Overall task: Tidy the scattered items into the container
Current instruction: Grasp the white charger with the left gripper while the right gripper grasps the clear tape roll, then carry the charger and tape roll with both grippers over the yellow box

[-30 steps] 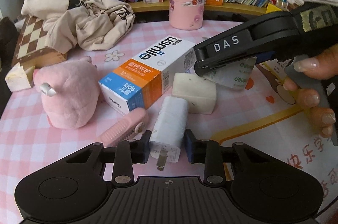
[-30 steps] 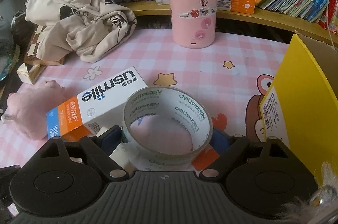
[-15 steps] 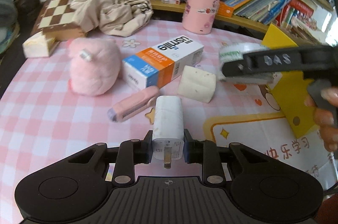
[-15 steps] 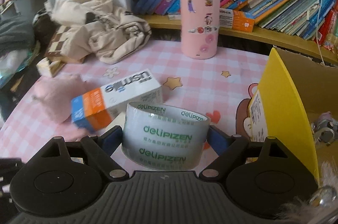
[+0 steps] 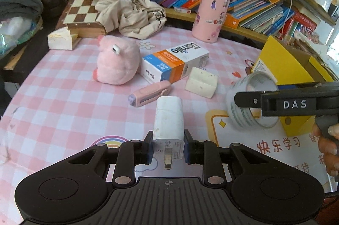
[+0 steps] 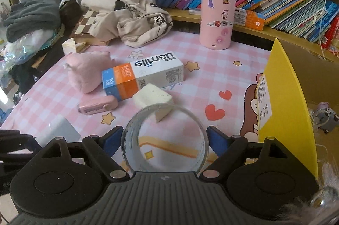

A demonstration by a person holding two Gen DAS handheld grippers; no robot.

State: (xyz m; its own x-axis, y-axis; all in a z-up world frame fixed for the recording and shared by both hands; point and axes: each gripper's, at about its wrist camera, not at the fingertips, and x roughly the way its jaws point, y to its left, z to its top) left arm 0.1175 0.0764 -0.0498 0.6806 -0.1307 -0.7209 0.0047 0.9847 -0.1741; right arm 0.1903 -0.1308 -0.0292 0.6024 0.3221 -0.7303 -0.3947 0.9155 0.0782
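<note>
Inside the yellow box (image 6: 284, 97), a small grey toy (image 6: 324, 119).

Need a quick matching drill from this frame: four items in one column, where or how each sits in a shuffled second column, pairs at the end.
Items
1. white charger
2. tape roll
3. toothpaste box
4. pink cylinder

States
A. standing upright near the bookshelf
B. held in the left claw
C. lying on the pink checked tablecloth
D. held in the right claw

Pairs: 1-B, 2-D, 3-C, 4-A
</note>
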